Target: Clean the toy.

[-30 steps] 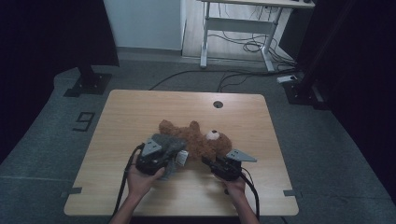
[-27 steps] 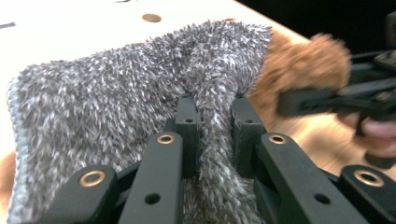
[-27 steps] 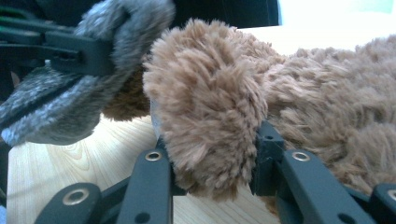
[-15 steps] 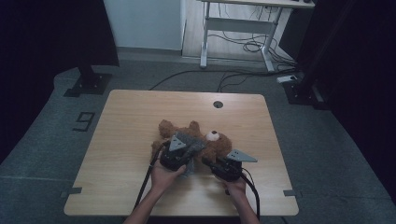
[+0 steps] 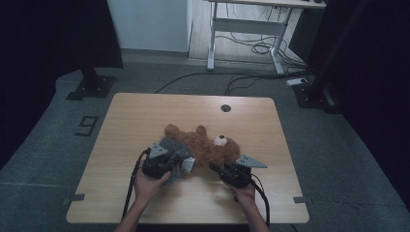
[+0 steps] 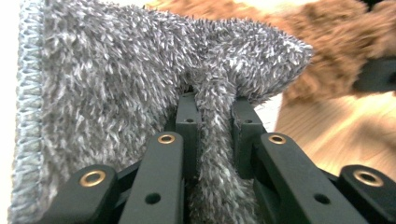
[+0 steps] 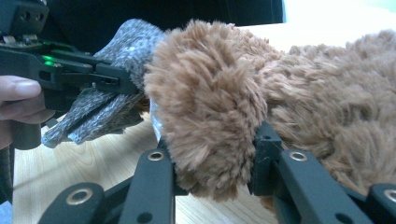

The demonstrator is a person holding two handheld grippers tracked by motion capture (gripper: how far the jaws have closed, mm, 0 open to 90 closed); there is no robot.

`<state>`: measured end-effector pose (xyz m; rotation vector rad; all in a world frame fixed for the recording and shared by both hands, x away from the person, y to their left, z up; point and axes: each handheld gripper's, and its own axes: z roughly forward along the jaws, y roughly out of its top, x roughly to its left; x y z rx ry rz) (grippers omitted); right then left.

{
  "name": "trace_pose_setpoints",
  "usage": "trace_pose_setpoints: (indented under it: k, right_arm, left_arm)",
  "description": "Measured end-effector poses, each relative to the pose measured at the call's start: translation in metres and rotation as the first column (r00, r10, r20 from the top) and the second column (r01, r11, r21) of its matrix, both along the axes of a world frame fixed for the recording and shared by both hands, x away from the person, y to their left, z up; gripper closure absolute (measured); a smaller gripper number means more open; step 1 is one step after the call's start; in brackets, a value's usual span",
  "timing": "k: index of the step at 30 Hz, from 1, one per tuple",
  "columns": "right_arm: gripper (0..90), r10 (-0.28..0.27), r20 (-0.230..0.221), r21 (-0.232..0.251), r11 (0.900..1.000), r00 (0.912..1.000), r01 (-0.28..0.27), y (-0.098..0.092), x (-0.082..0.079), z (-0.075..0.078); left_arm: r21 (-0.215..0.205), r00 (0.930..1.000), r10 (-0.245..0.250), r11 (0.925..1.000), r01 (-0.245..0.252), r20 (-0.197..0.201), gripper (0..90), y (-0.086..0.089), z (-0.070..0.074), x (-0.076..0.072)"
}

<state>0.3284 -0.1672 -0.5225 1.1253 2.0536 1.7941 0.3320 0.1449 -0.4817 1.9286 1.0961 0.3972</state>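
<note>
A brown teddy bear (image 5: 205,145) lies on the wooden table (image 5: 145,111), head toward the right. My left gripper (image 5: 178,160) is shut on a fold of a grey fluffy cloth (image 5: 171,150) held just left of the bear. In the left gripper view the fold (image 6: 215,121) is pinched between both jaws of the left gripper (image 6: 215,100), with the bear (image 6: 336,51) behind. My right gripper (image 5: 213,167) is shut on a furry limb of the bear (image 7: 210,121), seen in the right gripper view (image 7: 212,154). That view also has the cloth (image 7: 126,46) hanging at the left.
A round cable hole (image 5: 226,108) sits near the table's far edge. Behind the table are a white desk frame (image 5: 241,38) and floor cables (image 5: 251,77). A black stand base (image 5: 92,87) is at the far left. Dark curtains line both sides.
The left gripper swung right with the grey cloth toward the bear half a second ago, then came back left and lower. The right gripper has kept its hold and place.
</note>
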Motion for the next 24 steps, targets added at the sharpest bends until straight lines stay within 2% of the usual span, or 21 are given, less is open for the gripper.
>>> trace_pose_setpoints:
  k: [1, 2, 3, 6, 10, 13, 17, 21, 22, 24]
  right_arm:
    - [67.6, 0.0, 0.0, 0.0, 1.0, 1.0, 0.0, 0.0, 0.0, 0.0]
    - [67.6, 0.002, -0.001, 0.002, 1.0, 1.0, -0.002, 0.0, 0.0, 0.0]
    - [67.6, 0.002, -0.001, 0.002, 1.0, 1.0, -0.002, 0.0, 0.0, 0.0]
    - [67.6, 0.004, -0.001, 0.003, 1.0, 1.0, -0.004, 0.0, 0.0, -0.001]
    - [67.6, 0.006, -0.001, 0.006, 1.0, 1.0, -0.005, 0.001, 0.0, -0.001]
    - [67.6, 0.004, -0.001, 0.01, 1.0, 1.0, -0.004, 0.001, 0.0, -0.001]
    - [67.6, 0.0, 0.0, 0.011, 1.0, 1.0, 0.0, 0.0, 0.001, -0.001]
    - [67.6, -0.002, -0.004, 0.021, 1.0, 1.0, 0.003, -0.001, 0.001, -0.001]
    - [67.6, -0.002, -0.004, 0.021, 1.0, 1.0, 0.003, -0.001, 0.001, -0.001]
    - [67.6, -0.001, -0.002, 0.022, 1.0, 1.0, 0.001, -0.001, 0.002, -0.001]
  left_arm:
    - [0.0, 1.0, 0.0, 1.0, 0.0, 0.0, 76.6, 0.0, 0.0, 0.0]
    - [-0.007, 0.9998, 0.018, 0.9998, -0.018, -0.01, 76.6, 0.01, -0.004, -0.001]
    - [-0.007, 0.9998, 0.018, 0.9998, -0.018, -0.01, 76.6, 0.01, -0.004, -0.001]
    - [0.0, 0.998, 0.059, 0.9983, -0.059, -0.024, 76.7, 0.029, -0.011, -0.002]
    - [0.01, 0.9959, 0.086, 0.9962, -0.086, -0.027, 76.6, 0.04, -0.015, -0.004]
    - [-0.007, 0.9948, 0.101, 0.9948, -0.101, -0.014, 76.6, 0.046, -0.01, -0.008]
    - [-0.022, 0.9959, 0.089, 0.9958, -0.089, 0.017, 76.6, 0.039, 0.005, -0.011]
    - [-0.03, 0.9971, 0.049, 0.9984, -0.048, 0.057, 76.6, 0.02, 0.023, -0.012]
    - [-0.03, 0.9971, 0.049, 0.9984, -0.048, 0.057, 76.5, 0.02, 0.023, -0.012]
    - [-0.029, 0.9973, 0.021, 0.9994, -0.019, 0.07, 76.6, 0.007, 0.029, -0.011]
